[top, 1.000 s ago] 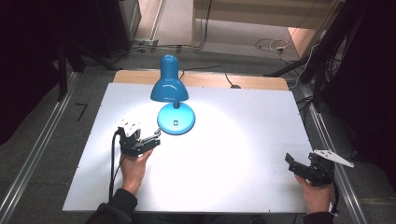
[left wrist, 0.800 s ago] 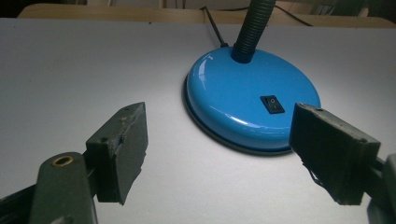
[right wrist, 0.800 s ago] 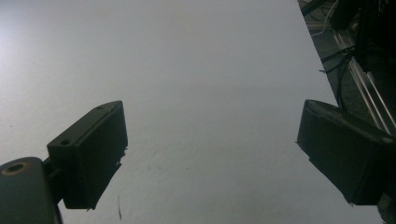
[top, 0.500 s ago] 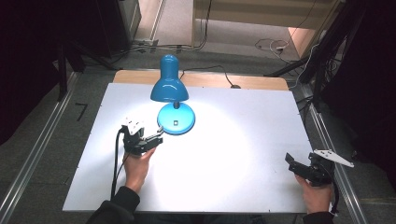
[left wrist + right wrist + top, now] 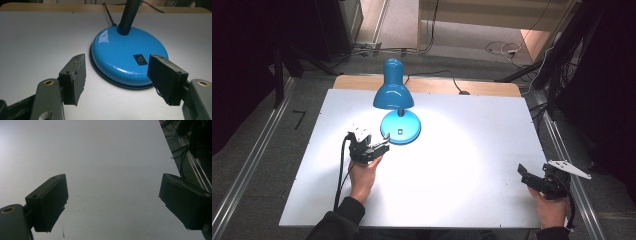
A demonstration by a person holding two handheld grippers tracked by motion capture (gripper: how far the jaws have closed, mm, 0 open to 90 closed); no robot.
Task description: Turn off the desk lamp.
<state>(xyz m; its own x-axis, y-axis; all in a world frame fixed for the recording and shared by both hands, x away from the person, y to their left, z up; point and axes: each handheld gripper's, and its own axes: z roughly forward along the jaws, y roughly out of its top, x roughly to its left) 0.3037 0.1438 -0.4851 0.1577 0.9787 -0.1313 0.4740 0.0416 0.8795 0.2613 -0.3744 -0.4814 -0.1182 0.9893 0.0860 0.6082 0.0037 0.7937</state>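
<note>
A blue desk lamp [image 5: 396, 107] stands lit toward the back of the white counter [image 5: 472, 165], its round base [image 5: 128, 58] bearing a small black switch [image 5: 139, 59]; the left claw [image 5: 379, 146] sits just beside that base, jaws spread and released; the right claw [image 5: 528, 176] rests near the counter's right edge, also spread, gripping nothing.

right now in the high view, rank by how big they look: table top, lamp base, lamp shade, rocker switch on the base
1. table top
2-3. lamp base and lamp shade: about alike, and the shade sits nearer the camera, so no ranking
4. rocker switch, a tiny dark mark
</note>
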